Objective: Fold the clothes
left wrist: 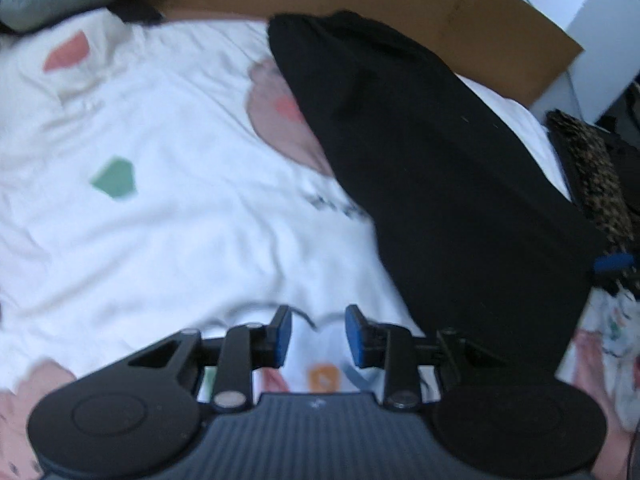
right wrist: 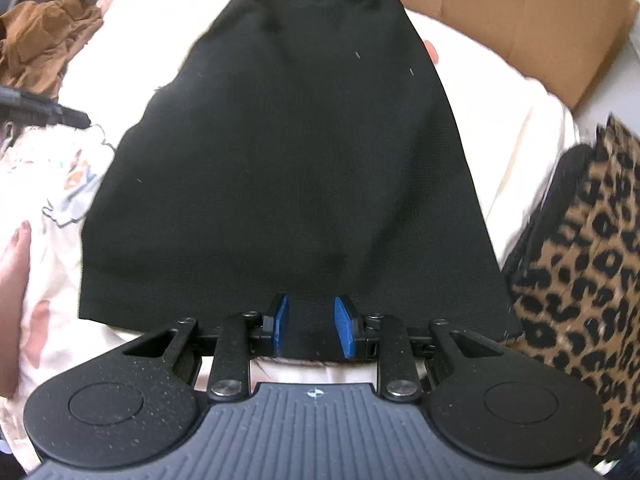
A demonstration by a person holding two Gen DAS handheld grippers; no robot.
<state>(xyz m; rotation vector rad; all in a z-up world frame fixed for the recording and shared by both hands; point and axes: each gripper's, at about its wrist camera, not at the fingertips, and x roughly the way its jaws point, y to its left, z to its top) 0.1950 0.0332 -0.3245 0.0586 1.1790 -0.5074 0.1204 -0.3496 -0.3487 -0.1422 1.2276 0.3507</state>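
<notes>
At upper left of the right wrist view a brown garment [right wrist: 44, 44], black cloth [right wrist: 288, 168] flat mid-frame on the patterned sheet [right wrist: 512, 128], right claw [right wrist: 312, 330] released over its near hem, leopard fabric [right wrist: 580, 260] at right, left claw [left wrist: 317, 334] released, empty above the sheet.

We are in a home bedroom: a bed under a white patterned sheet [left wrist: 160, 240], clothes strewn at its edges, a leopard-print garment [right wrist: 580, 248], a cardboard box [right wrist: 520, 12] at the far edge.
</notes>
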